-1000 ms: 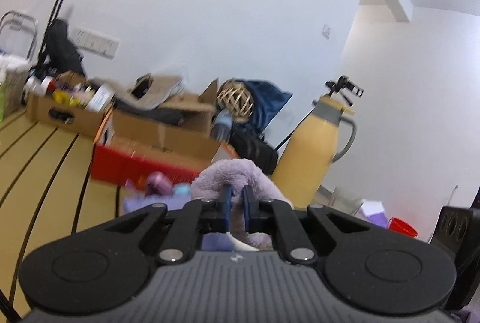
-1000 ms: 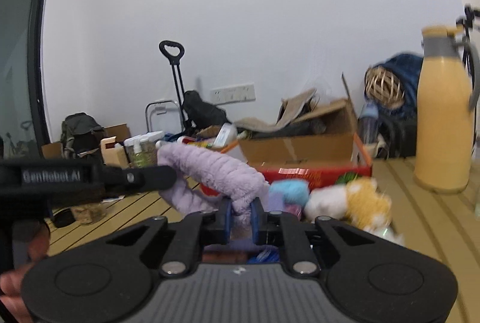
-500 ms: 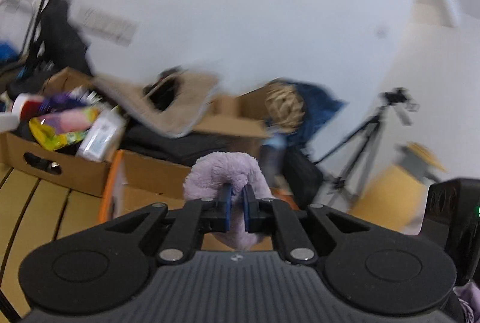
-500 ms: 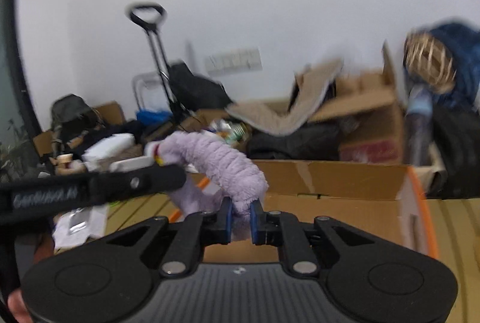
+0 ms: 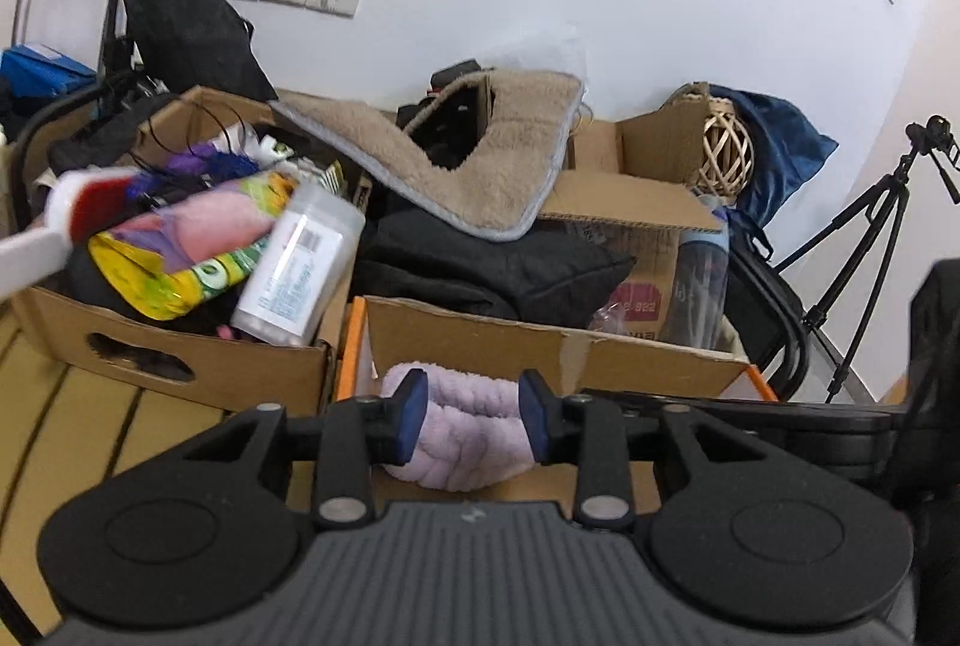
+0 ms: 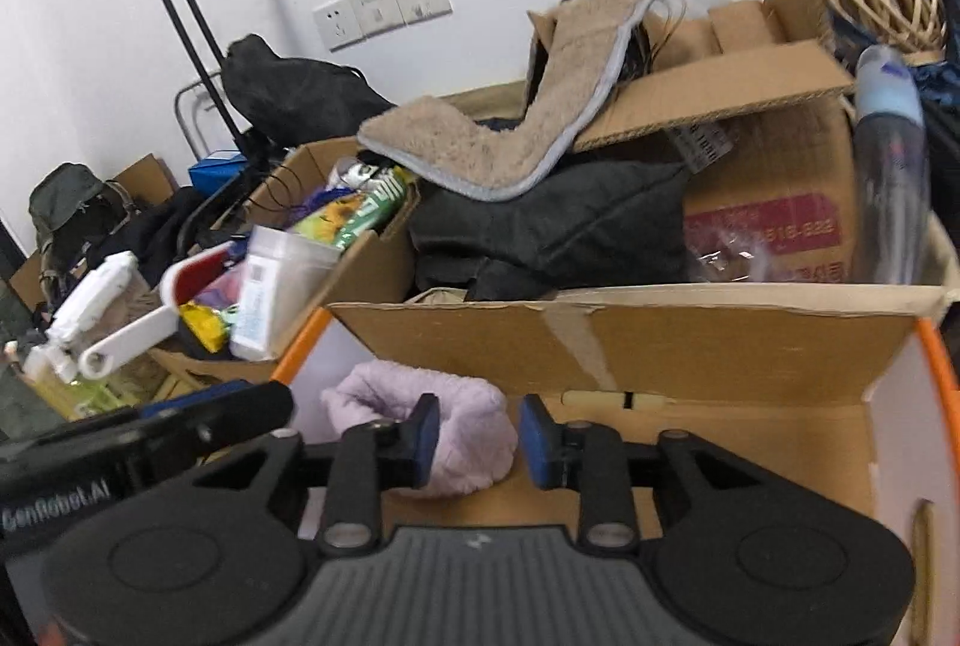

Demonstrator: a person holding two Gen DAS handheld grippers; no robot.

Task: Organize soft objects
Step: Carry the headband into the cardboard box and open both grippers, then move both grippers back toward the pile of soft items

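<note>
A fluffy lilac soft cloth (image 5: 462,433) lies inside an orange-edged cardboard box (image 5: 540,346). My left gripper (image 5: 474,421) is open, its blue pads on either side of the cloth and apart from it. In the right wrist view the same cloth (image 6: 432,427) lies in the box (image 6: 720,340) at the left. My right gripper (image 6: 477,439) is open just above it, with the cloth's right end between its pads. The other gripper's black body (image 6: 144,436) shows at the left.
Behind the box stand cluttered cardboard boxes (image 5: 180,346) with bottles and packets, a beige fleece mat (image 5: 468,166), a dark cushion (image 5: 480,274), a wicker ball (image 5: 726,154) and a tripod (image 5: 870,250). A wooden slatted table (image 5: 90,436) lies at the left.
Both grippers carried the lilac cloth forward over the orange-edged box and opened. The cloth now lies inside the box, released by both.
</note>
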